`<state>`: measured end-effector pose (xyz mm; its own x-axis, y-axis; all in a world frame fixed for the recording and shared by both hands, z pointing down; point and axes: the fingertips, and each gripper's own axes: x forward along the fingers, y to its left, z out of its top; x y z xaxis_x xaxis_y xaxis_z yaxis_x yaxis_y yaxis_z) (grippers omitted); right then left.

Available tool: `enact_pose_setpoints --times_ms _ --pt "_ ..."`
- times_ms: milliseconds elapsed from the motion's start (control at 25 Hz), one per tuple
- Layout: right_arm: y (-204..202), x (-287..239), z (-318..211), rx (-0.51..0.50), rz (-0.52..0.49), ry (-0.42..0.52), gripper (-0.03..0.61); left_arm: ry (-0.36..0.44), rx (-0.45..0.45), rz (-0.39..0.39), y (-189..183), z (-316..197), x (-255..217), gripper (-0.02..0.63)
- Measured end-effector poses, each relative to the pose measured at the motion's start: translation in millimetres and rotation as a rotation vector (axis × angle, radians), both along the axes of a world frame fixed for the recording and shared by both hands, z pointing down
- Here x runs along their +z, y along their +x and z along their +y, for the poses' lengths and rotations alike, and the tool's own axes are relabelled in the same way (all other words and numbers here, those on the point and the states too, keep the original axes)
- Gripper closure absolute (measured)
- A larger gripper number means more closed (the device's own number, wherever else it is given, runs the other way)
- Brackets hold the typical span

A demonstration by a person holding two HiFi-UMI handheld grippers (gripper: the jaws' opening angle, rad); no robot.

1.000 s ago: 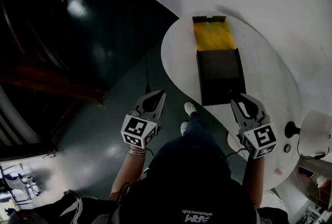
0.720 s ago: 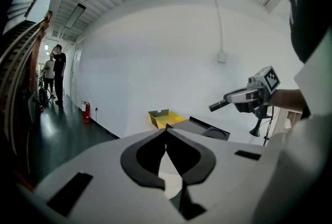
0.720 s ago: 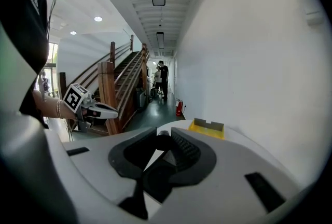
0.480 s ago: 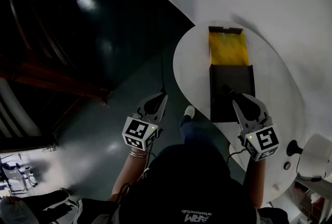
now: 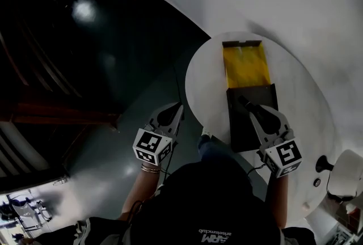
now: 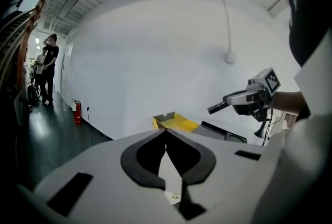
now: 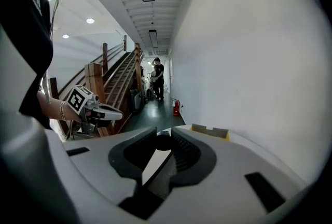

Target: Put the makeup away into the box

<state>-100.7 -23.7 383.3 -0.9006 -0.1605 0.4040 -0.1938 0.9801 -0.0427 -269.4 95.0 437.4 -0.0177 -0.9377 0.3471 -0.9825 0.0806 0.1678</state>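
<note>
Since the earlier frame the right gripper (image 5: 253, 112) has pushed forward from the near edge of the dark lid (image 5: 241, 133) to over its middle, and the left gripper (image 5: 178, 106) came forward with it. Left gripper sits off the tabletop's (image 5: 207, 82) left edge, over the floor (image 5: 113, 68), jaws closed tip to tip, empty. The yellow-lined box (image 5: 245, 65) lies mid-tabletop toward the far edge, lid flat on its near side. Right gripper jaws are part-closed, clamped on a dark makeup tube (image 5: 243, 102) that pokes past the tips, above the lid.

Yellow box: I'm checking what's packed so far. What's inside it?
The open yellow-lined box shows only bare floor, no makeup. Its adjoining black panel hides anything beneath. The right gripper holds a dark tube.
</note>
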Motion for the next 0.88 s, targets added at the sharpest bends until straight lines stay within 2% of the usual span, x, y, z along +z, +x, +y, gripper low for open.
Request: enact_pose_setpoints --times_ms 520,880 --pt "-21.6 13.2 -32.3 0.042 0.006 -0.059 0.479 -0.027 0.046 0.003 -26.1 -43.1 6.6 0.597" --pt "-23.8 6.2 -43.5 0.086 -0.065 -0.129 0.48 -0.058 0.082 -0.02 -29.3 -60.4 6.4 0.597"
